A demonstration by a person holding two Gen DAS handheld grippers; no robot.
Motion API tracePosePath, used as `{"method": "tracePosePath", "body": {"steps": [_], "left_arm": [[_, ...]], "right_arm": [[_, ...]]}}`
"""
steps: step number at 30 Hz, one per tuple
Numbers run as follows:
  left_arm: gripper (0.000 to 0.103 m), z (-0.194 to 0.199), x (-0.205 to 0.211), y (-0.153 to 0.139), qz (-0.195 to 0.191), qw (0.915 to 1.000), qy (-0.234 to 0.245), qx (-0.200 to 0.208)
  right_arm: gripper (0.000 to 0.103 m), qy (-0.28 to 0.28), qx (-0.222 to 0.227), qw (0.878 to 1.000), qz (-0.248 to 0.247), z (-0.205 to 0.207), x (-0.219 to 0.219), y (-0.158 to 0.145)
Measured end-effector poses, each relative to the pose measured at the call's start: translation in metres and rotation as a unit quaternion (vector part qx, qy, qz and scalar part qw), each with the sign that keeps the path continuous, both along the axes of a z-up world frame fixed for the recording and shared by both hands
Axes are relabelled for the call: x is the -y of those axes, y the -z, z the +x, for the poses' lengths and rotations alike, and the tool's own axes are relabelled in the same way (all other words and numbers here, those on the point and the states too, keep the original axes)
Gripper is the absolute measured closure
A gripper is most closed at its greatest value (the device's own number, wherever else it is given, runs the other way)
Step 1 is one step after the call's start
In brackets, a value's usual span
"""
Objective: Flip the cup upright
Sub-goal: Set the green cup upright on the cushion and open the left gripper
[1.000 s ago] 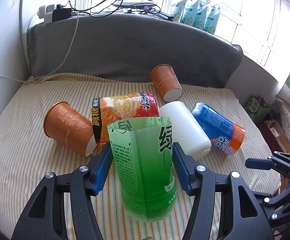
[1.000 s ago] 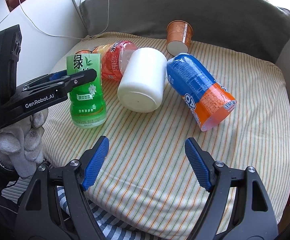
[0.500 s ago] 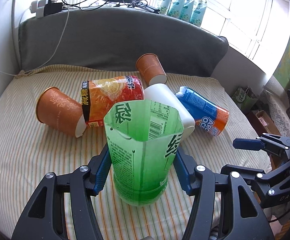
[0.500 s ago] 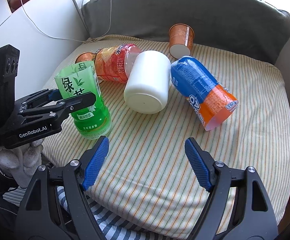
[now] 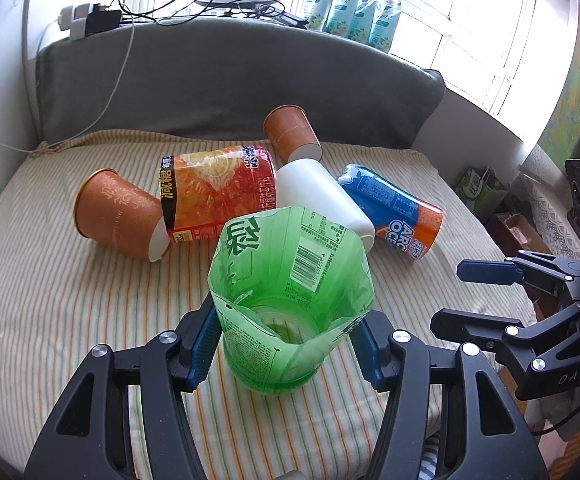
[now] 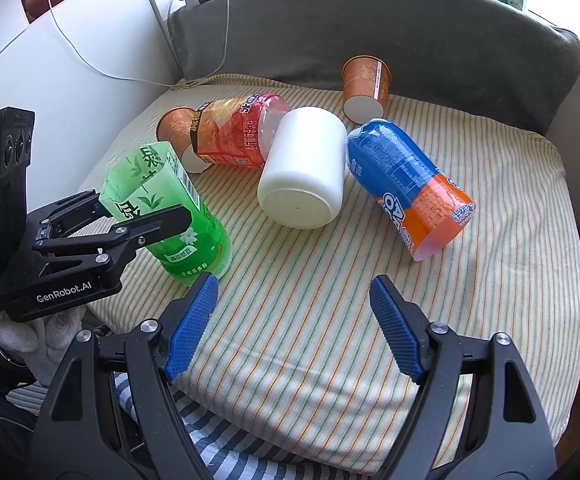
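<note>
- Six cut-bottle and paper cups on the striped yellow cushion (image 6: 330, 312); landmark is the white plastic cup (image 6: 302, 168), lying on its side mid-cushion.
- Far left of it: left gripper (image 5: 285, 344) clenched on the green translucent tea-label cup (image 5: 290, 304), mouth up, tilted toward the camera, base on the cushion.
- Behind-left: brown paper cup (image 5: 119, 220) on its side, touching the red-orange label cup (image 5: 217, 192), which touches the white one.
- Behind-right: second brown paper cup (image 6: 366, 84) tipped against the grey backrest (image 6: 370, 28).
- Right, touching: blue-orange label cup (image 6: 406, 184) on its side.
- Near-right: right gripper (image 6: 294, 328) spread wide, holding nothing, above bare cushion.
</note>
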State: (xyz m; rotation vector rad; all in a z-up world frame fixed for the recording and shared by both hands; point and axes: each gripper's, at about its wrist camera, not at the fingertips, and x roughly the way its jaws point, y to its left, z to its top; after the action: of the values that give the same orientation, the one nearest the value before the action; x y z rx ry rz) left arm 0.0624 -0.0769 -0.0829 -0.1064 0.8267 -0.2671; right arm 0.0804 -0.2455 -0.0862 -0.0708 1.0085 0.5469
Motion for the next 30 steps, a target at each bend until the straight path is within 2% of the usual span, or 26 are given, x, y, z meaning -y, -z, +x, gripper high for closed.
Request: {"method": "tracePosePath", "body": {"steps": [6,7,14,15,24,30], "left_arm": [[0.044,-0.002,0.002,0.000,0.004,1.0000,0.003,0.002],[0.039,-0.003,0.002,0.000,0.004,1.0000,0.005,0.001],[0.027,-0.004,0.007,-0.003,0.011,0.9997,0.015,0.013],[0.023,-0.004,0.007,-0.003,0.010,0.9997,0.016,0.014],[0.022,-0.011,0.003,-0.007,0.014,0.9997,0.015,0.017],[0.022,-0.023,-0.006,-0.013,0.022,0.9993,0.005,0.031]], "right_arm": [[0.022,0.002,0.002,1.000,0.000,-0.006,0.000,-0.003],[0.022,0.002,0.003,1.000,0.000,-0.007,0.000,-0.003],[0.022,0.007,0.008,1.000,0.003,-0.014,0.002,-0.005],[0.022,0.008,0.009,1.000,0.003,-0.014,0.003,-0.005],[0.022,0.019,0.018,1.000,0.014,-0.021,0.005,-0.006],[0.022,0.025,0.051,0.998,0.021,-0.034,0.003,-0.013]]}}
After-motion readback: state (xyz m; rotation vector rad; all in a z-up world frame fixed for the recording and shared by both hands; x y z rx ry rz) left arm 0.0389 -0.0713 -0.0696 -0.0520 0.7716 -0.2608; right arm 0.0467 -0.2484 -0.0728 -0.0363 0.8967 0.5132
